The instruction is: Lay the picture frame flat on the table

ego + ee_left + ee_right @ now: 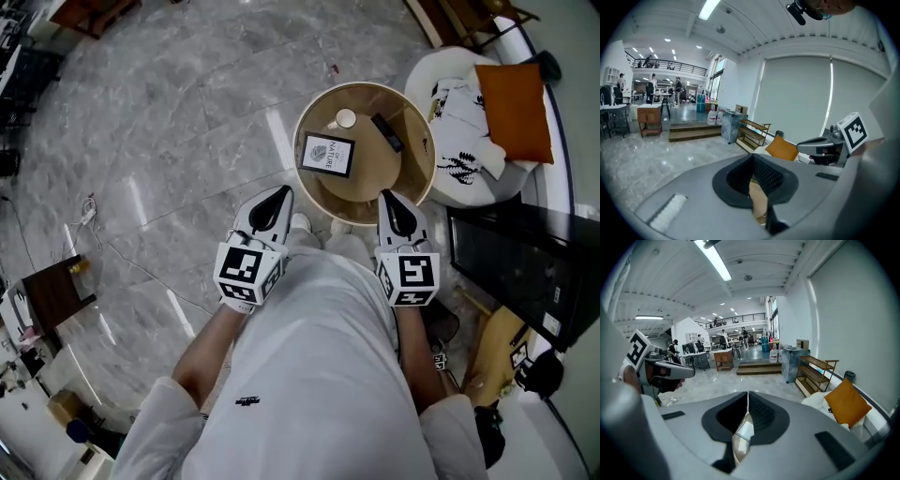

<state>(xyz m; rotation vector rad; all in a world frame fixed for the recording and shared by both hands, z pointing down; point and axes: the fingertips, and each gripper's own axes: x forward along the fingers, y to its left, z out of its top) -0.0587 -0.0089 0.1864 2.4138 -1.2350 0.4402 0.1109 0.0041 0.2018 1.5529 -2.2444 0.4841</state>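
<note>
The picture frame (pixel 327 155), black with a white print, lies face up on the left part of the round wooden table (pixel 412 183). My left gripper (pixel 280 194) is held close to my body just short of the table's near left edge. Its jaws are shut with nothing between them (pixel 752 157). My right gripper (pixel 386 196) reaches just over the table's near rim, also shut and empty (pixel 748 393). Both point level across the room, so neither gripper view shows the frame. Each gripper sees the other: the right gripper (pixel 829 145), the left gripper (pixel 656 369).
A small white cup (pixel 345 119) and a black remote (pixel 386 132) lie on the table behind the frame. A white armchair (pixel 450 70) with an orange cushion (pixel 511 108) stands to the right. A dark glass-topped unit (pixel 525 267) is at the near right. Grey marble floor (pixel 169 141) spreads to the left.
</note>
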